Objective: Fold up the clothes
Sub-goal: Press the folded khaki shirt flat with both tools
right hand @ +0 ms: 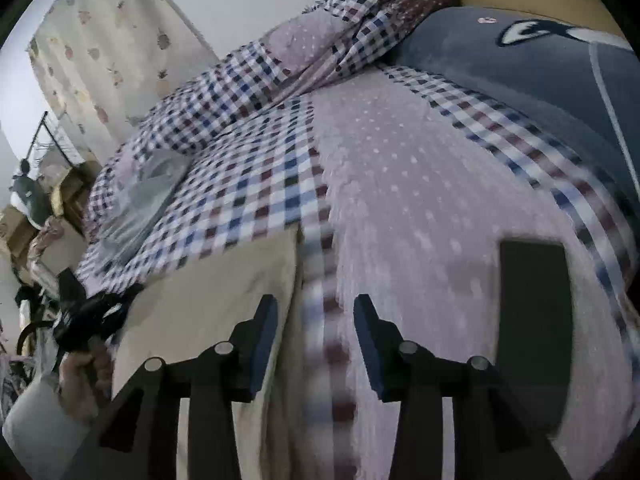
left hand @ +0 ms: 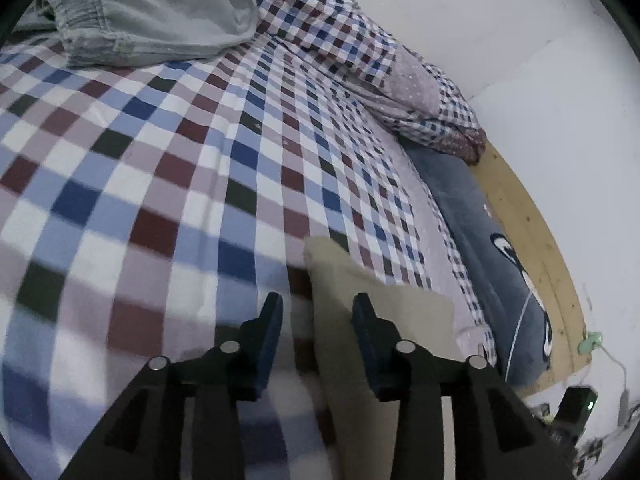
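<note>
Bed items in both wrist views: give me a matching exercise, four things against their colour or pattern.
Things:
1. folded garment
2. beige cloth
3. pillow
4. bedsheet

Descriptions:
A. dark blue-grey with a white graphic
B. checked in blue, maroon and white
C. plain cream
D. pale grey-green, elastic waistband

Pairs: 1-D, 2-C, 3-A, 4-B

Both wrist views low over checkered bed point(left hand: 168, 168), sharing beige cloth point(right hand: 208, 300).

1. The left gripper point(left hand: 316, 320) had its two fingers wide apart, holding nothing.
2. The right gripper point(right hand: 315, 320) was spread wide too.
3. A hand point(right hand: 82, 376) gripped the left gripper's handle.
</note>
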The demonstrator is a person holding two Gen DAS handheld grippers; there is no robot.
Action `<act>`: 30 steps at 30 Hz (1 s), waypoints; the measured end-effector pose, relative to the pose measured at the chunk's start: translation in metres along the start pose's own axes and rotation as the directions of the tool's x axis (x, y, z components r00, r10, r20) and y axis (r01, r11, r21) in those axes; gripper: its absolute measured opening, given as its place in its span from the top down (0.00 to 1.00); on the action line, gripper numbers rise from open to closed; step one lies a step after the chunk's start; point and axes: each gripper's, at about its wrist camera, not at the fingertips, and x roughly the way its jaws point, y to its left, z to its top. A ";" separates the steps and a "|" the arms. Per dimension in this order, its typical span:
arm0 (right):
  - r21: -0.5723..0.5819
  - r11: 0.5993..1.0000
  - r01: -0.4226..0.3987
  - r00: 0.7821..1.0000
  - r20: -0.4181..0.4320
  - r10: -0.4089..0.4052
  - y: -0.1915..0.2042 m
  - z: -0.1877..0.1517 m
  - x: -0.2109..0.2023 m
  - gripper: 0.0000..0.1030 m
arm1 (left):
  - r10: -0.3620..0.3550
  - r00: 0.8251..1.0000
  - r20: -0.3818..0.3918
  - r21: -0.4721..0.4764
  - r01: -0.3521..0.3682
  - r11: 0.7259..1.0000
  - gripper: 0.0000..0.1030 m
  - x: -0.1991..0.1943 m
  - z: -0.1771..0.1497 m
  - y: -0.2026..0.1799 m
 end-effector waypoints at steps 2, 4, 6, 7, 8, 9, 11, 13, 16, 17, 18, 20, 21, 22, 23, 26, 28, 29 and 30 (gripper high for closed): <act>-0.005 1.000 -0.012 1.000 -0.007 0.012 0.000 -0.022 -0.017 0.58 | -0.008 1.000 -0.018 0.021 0.009 1.000 0.57 -0.014 -0.012 -0.006; -0.010 1.000 -0.023 1.000 -0.013 0.023 0.000 -0.045 -0.035 0.58 | -0.018 0.999 -0.042 0.040 0.020 0.999 0.56 -0.027 -0.027 -0.015; -0.015 0.999 -0.035 0.999 -0.020 0.035 0.000 -0.067 -0.052 0.58 | -0.023 0.998 -0.064 0.073 0.027 0.997 0.56 -0.039 -0.045 -0.024; -0.018 0.999 -0.041 0.999 -0.023 0.040 0.000 -0.078 -0.061 0.58 | -0.024 0.997 -0.075 0.091 0.031 0.995 0.56 -0.045 -0.055 -0.028; -0.024 0.999 -0.040 0.999 -0.011 0.040 0.001 -0.084 -0.066 0.58 | -0.024 0.996 -0.086 0.097 0.032 0.995 0.56 -0.050 -0.065 -0.030; -0.027 0.998 -0.049 0.999 -0.009 0.049 0.003 -0.089 -0.069 0.59 | -0.023 0.995 -0.096 0.104 0.033 0.994 0.56 -0.055 -0.076 -0.031; -0.033 0.997 -0.070 0.997 -0.013 0.070 0.005 -0.100 -0.075 0.59 | -0.021 0.993 -0.117 0.118 0.035 0.992 0.56 -0.065 -0.096 -0.033; -0.045 0.996 -0.078 0.997 -0.032 0.077 0.007 -0.112 -0.076 0.59 | -0.019 0.990 -0.138 0.131 0.038 0.991 0.57 -0.075 -0.117 -0.036; -0.076 0.993 -0.092 0.995 -0.039 0.089 0.012 -0.123 -0.078 0.60 | -0.014 0.990 -0.138 0.137 0.033 0.990 0.56 -0.092 -0.145 -0.041; -0.089 0.991 -0.097 0.995 -0.036 0.094 0.014 -0.124 -0.079 0.61 | -0.013 0.989 -0.147 0.129 0.032 0.991 0.56 -0.094 -0.150 -0.042; -0.092 0.991 -0.100 0.995 -0.030 0.098 0.015 -0.124 -0.079 0.61 | -0.011 0.988 -0.155 0.120 0.029 0.992 0.56 -0.097 -0.157 -0.043; -0.095 0.990 -0.104 0.995 -0.016 0.103 0.016 -0.122 -0.080 0.62 | 0.003 0.987 -0.159 0.103 0.013 0.995 0.56 -0.102 -0.169 -0.041; -0.095 0.990 -0.101 0.995 -0.012 0.101 0.017 -0.121 -0.079 0.62 | 0.003 0.988 -0.157 0.093 0.012 0.996 0.56 -0.105 -0.175 -0.040; -0.099 0.991 -0.094 0.996 -0.013 0.093 0.018 -0.121 -0.077 0.63 | 0.002 0.988 -0.156 0.083 0.012 0.996 0.57 -0.108 -0.180 -0.039; -0.104 0.991 -0.089 0.996 -0.017 0.087 0.019 -0.121 -0.075 0.65 | -0.002 0.987 -0.158 0.074 0.014 0.997 0.57 -0.110 -0.185 -0.038; -0.117 0.990 -0.074 0.997 -0.034 0.071 0.022 -0.123 -0.070 0.68 | -0.012 0.985 -0.171 0.065 0.023 0.998 0.57 -0.114 -0.197 -0.040; -0.126 0.990 -0.056 0.997 -0.051 0.050 0.023 -0.124 -0.066 0.71 | -0.020 0.984 -0.178 0.057 0.030 0.998 0.57 -0.115 -0.205 -0.041; -0.129 0.990 -0.052 0.997 -0.054 0.046 0.023 -0.125 -0.065 0.74 | -0.023 0.982 -0.188 0.051 0.034 0.998 0.57 -0.115 -0.209 -0.041; -0.131 0.990 -0.049 0.998 -0.056 0.042 0.024 -0.126 -0.064 0.75 | -0.028 0.980 -0.197 0.046 0.037 0.998 0.57 -0.114 -0.213 -0.041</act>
